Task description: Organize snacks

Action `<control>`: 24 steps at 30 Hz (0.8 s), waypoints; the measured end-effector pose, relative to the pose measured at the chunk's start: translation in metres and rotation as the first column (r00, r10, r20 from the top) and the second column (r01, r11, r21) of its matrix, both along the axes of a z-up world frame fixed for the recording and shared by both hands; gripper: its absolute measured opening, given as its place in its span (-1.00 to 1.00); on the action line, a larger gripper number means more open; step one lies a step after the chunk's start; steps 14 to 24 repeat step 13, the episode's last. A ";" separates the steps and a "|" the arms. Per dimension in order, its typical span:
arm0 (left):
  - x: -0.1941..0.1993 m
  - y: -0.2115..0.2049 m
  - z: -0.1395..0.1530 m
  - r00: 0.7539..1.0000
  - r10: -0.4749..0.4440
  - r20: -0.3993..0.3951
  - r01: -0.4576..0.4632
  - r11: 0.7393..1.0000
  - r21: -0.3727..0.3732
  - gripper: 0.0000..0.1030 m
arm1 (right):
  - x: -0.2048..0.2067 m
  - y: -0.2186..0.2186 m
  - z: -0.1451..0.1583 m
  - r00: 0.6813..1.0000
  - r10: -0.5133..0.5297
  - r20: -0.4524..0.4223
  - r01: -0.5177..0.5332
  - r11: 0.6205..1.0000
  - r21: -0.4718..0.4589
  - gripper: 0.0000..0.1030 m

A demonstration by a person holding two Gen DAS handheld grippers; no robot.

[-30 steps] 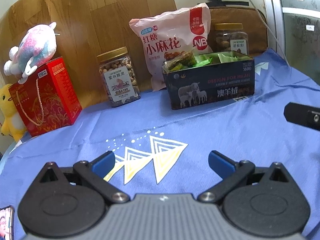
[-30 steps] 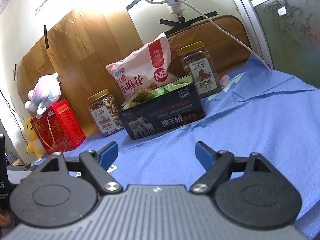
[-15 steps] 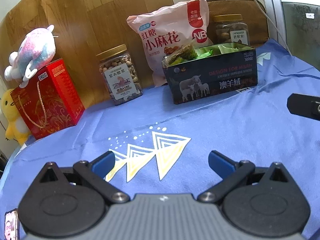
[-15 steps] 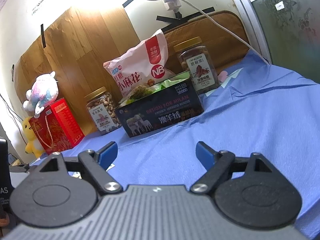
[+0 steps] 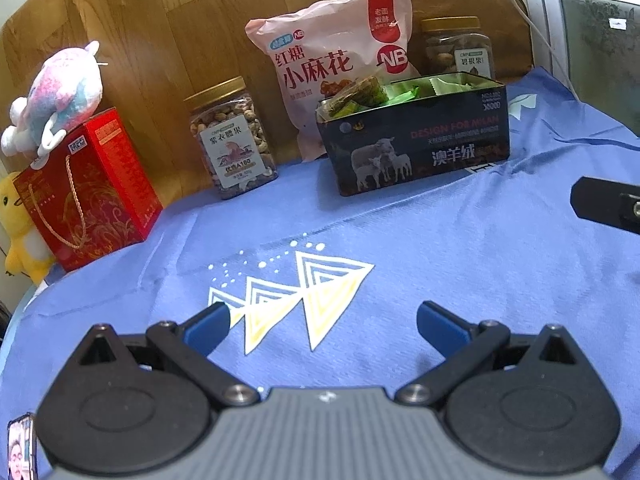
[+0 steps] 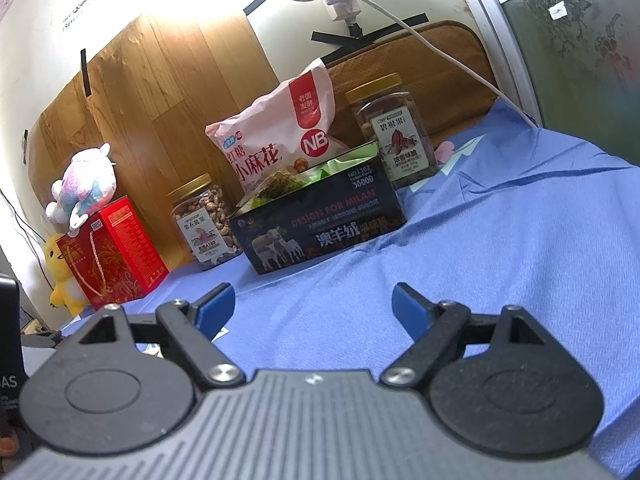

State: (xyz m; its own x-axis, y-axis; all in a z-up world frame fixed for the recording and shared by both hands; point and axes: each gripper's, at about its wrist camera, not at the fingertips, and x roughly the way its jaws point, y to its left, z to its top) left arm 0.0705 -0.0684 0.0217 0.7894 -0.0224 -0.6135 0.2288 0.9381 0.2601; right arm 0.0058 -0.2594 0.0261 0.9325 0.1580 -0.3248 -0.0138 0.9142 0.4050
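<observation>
A dark box (image 5: 416, 148) printed with sheep holds green and brown snack packets (image 5: 372, 90) and stands on the blue cloth (image 5: 400, 248); it also shows in the right wrist view (image 6: 320, 228). Behind it leans a pink snack bag (image 5: 336, 64). A jar of cashews (image 5: 232, 140) stands to its left and a jar of pecans (image 5: 458, 48) to its right. My left gripper (image 5: 323, 322) is open and empty, low over the cloth, well short of the box. My right gripper (image 6: 313, 306) is open and empty too.
A red gift box (image 5: 88, 188) with a plush toy (image 5: 56, 92) on top stands at the far left, a yellow plush (image 5: 18, 232) beside it. Wooden boards (image 5: 180, 28) back the row. Part of the right gripper (image 5: 608, 208) juts in at the right edge.
Both grippers have tilted slightly, so the snacks sit a little lower in the views. Both stay open and nothing on the cloth has moved.
</observation>
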 end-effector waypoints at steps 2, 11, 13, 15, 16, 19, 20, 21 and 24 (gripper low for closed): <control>0.000 0.000 0.000 1.000 -0.001 -0.005 0.001 1.000 -0.005 1.00 | 0.000 0.000 0.001 1.000 0.000 0.000 0.000 1.000 0.000 0.71; -0.004 -0.002 0.002 0.999 -0.031 0.015 0.031 0.999 -0.014 1.00 | 0.000 -0.001 0.000 1.000 0.001 0.001 -0.001 1.000 -0.001 0.71; -0.004 -0.002 0.003 0.999 -0.044 0.009 0.044 0.999 -0.028 1.00 | 0.000 -0.001 0.000 1.000 0.002 0.001 -0.002 1.000 -0.001 0.71; -0.004 -0.002 0.003 0.999 -0.044 0.009 0.044 0.999 -0.028 1.00 | 0.000 -0.001 0.000 1.000 0.002 0.001 -0.002 1.000 -0.001 0.71; -0.004 -0.002 0.003 0.999 -0.044 0.009 0.044 0.999 -0.028 1.00 | 0.000 -0.001 0.000 1.000 0.002 0.001 -0.002 1.000 -0.001 0.71; -0.004 -0.002 0.003 0.999 -0.044 0.009 0.044 0.999 -0.028 1.00 | 0.000 -0.001 0.000 1.000 0.002 0.001 -0.002 1.000 -0.001 0.71; -0.004 -0.002 0.003 0.999 -0.044 0.009 0.044 0.999 -0.028 1.00 | 0.000 -0.001 0.000 1.000 0.002 0.001 -0.002 1.000 -0.001 0.71; -0.004 -0.002 0.003 0.999 -0.044 0.009 0.044 0.999 -0.028 1.00 | 0.000 -0.001 0.000 1.000 0.002 0.001 -0.002 1.000 -0.001 0.71; -0.004 -0.002 0.003 0.999 -0.044 0.009 0.044 0.999 -0.028 1.00 | 0.000 -0.001 0.000 1.000 0.002 0.001 -0.002 1.000 -0.001 0.71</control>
